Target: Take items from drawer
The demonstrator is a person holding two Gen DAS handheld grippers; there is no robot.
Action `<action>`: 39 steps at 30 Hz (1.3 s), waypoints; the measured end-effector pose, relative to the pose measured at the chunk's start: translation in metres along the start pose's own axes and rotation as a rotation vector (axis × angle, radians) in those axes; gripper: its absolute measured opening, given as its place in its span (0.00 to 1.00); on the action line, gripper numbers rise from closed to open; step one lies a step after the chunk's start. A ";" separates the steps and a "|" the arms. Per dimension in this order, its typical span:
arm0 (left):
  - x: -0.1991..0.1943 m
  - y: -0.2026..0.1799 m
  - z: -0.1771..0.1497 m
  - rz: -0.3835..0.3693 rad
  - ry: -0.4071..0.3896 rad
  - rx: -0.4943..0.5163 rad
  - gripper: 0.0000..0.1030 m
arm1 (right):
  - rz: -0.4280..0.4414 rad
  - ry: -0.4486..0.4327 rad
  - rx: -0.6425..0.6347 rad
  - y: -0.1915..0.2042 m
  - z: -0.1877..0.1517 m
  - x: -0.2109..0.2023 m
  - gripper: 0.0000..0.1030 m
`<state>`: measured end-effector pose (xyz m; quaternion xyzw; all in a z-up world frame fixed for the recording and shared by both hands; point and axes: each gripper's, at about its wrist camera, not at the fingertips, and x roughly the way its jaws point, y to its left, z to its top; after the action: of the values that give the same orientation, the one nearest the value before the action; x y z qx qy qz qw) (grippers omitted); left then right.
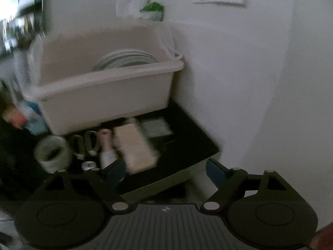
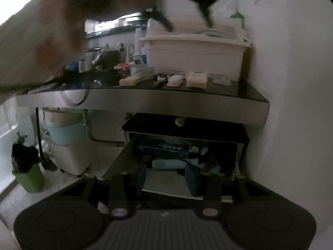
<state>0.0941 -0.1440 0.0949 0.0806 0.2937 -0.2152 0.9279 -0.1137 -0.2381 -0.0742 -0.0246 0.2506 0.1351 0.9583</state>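
Observation:
In the right wrist view the drawer (image 2: 117, 162) stands pulled out under the counter. It holds a light blue bottle (image 2: 168, 164), a blue box (image 2: 172, 146) and dark clutter at the right. My right gripper (image 2: 166, 178) hovers at the drawer's front, its jaws partly apart and empty. My left gripper (image 1: 166, 171) is wide open with nothing in it, over the black counter (image 1: 187, 145). On the counter lie a tape roll (image 1: 52, 154), metal clips (image 1: 83, 145), a pink-white bottle (image 1: 107, 150), a beige block (image 1: 135, 148) and a small packet (image 1: 158, 127).
A white tub (image 1: 108, 95) with plates fills the back of the counter against the wall. The person's blurred arm (image 2: 47, 33) crosses the top of the right wrist view. Under the counter stand a white bin (image 2: 68, 145) and a green container (image 2: 31, 179). A dark panel with a knob (image 2: 180, 121) overhangs the drawer.

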 end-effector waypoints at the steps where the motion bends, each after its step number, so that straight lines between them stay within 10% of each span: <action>1: -0.007 -0.002 -0.009 0.021 -0.017 0.024 0.82 | -0.001 0.003 0.009 -0.001 0.000 0.000 0.40; 19: -0.058 0.013 -0.139 0.045 0.004 0.024 0.83 | -0.066 0.025 0.053 0.011 -0.016 0.021 0.73; 39: -0.090 0.096 -0.240 0.183 0.078 -0.222 0.83 | -0.170 0.307 0.067 0.009 -0.046 0.146 0.73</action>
<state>-0.0518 0.0404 -0.0460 0.0123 0.3428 -0.0924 0.9348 -0.0155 -0.1991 -0.1849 -0.0340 0.3954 0.0397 0.9170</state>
